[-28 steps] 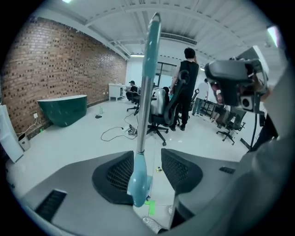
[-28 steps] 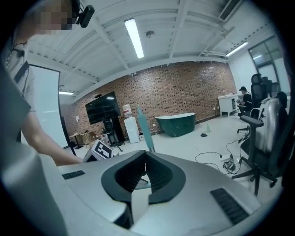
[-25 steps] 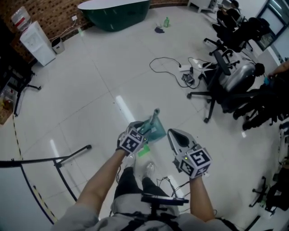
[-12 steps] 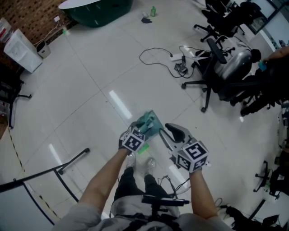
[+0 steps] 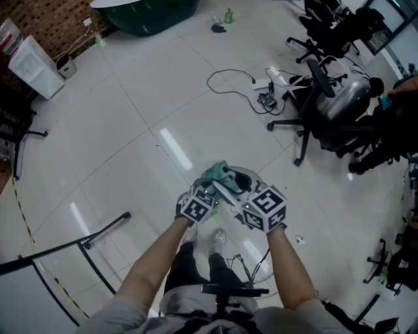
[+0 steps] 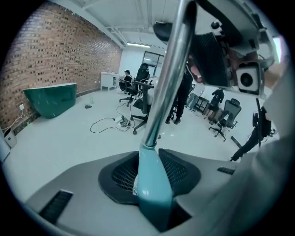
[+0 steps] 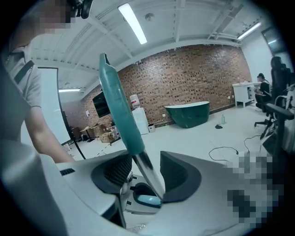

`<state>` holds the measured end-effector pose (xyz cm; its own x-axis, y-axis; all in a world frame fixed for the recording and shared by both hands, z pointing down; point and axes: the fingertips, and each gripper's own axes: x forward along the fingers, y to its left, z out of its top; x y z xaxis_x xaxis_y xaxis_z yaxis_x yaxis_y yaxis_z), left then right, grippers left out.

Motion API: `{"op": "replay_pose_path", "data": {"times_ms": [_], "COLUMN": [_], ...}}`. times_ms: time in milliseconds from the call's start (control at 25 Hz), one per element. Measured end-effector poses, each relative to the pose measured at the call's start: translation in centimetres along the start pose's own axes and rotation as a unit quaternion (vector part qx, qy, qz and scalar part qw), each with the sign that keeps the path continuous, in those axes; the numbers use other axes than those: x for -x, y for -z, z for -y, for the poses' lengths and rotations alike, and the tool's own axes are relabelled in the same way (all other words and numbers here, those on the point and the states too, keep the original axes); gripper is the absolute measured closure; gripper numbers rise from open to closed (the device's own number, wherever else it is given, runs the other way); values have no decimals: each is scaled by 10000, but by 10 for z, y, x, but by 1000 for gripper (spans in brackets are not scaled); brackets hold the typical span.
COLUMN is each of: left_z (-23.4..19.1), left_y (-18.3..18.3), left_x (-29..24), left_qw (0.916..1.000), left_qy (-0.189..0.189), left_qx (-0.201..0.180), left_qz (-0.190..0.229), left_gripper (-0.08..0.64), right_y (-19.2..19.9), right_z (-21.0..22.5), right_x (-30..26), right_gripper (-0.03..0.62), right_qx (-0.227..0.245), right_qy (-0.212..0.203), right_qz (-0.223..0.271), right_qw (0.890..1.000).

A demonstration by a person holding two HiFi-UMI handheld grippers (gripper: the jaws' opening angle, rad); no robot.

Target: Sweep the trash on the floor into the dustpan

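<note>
A teal dustpan (image 5: 217, 173) with a metal pole handle stands on the white floor in front of me. In the left gripper view the pole (image 6: 168, 78) rises from a teal socket (image 6: 152, 184). My left gripper (image 6: 154, 177) has just been closing, and its pads press on that socket. My right gripper (image 7: 146, 174) has just been opening. The pole (image 7: 148, 171) and its teal grip (image 7: 117, 106) cross slantwise between its spread jaws. In the head view the left gripper (image 5: 210, 190) and right gripper (image 5: 240, 189) stand close together at the dustpan.
Office chairs (image 5: 330, 98) crowd the right side, with a cable and power strip (image 5: 260, 88) on the floor before them. A green tub (image 5: 147, 10) and a white cabinet (image 5: 29, 59) stand far off. A black stand's legs (image 5: 98, 233) lie at the left.
The right gripper has moved left, up to the dustpan's pole, and its jaws have opened. The left gripper has sunk a little and closed further on the handle.
</note>
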<state>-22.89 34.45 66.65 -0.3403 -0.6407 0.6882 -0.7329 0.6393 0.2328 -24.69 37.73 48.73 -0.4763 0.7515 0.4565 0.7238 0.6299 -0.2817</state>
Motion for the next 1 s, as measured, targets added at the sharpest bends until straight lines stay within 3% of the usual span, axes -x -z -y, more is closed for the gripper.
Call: {"op": "replay_pose_path", "data": {"times_ms": [160, 520, 600, 720, 1000], "left_z": [-4, 0, 0, 1, -3], "left_y": [-3, -1, -3, 5, 9], "left_x": [3, 7, 8, 14, 14], "left_qw": [9999, 9998, 9997, 9997, 9998], "left_qy": [-87, -58, -78, -116, -166], "left_qx": [-130, -36, -53, -79, -23], "left_qz": [36, 210, 212, 216, 83], "left_gripper": [431, 434, 434, 436, 437], "right_y": [-10, -13, -15, -19, -35], "right_z": [-1, -3, 6, 47, 61], "right_x": [-6, -6, -5, 12, 34], "right_gripper": [476, 509, 511, 514, 509], "right_qx": [408, 1094, 1026, 553, 541], "right_qy": [113, 354, 492, 985, 1188], "right_qz": [11, -7, 32, 223, 362], "right_qw": [9991, 9934, 9935, 9934, 9908]}}
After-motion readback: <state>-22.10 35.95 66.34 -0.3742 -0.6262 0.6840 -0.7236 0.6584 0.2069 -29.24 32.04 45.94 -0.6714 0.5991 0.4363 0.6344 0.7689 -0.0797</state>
